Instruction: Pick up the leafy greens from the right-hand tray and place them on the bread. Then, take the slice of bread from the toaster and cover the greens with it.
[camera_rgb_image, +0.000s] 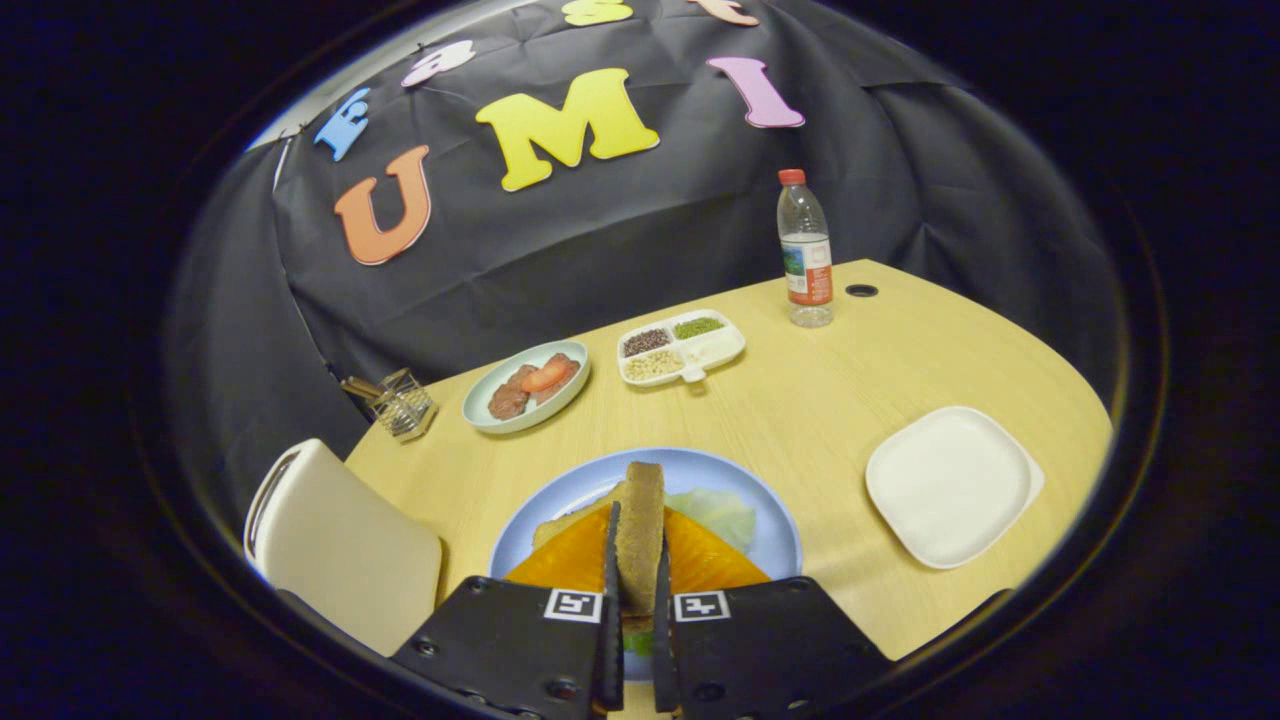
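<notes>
My gripper (638, 515) is shut on a brown slice of bread (640, 535), which stands on edge between the two fingers (575, 555). Right below and just ahead of the fingers lies a blue plate (770, 505). Pale leafy greens (722, 512) rest on that plate, beyond the right finger. A bit of another bread slice (558, 524) peeks out under them, beside the left finger. The white toaster (340, 545) stands to the left of the plate. To the right of the blue plate sits the white tray (945, 485), with nothing on it.
Farther back on the wooden table (830, 390) are a pale plate (480, 410) with meat and tomato, a divided dish of grains (682, 347), a water bottle (806, 250) and a wire holder (402, 403). The table's edge curves round close behind the white tray.
</notes>
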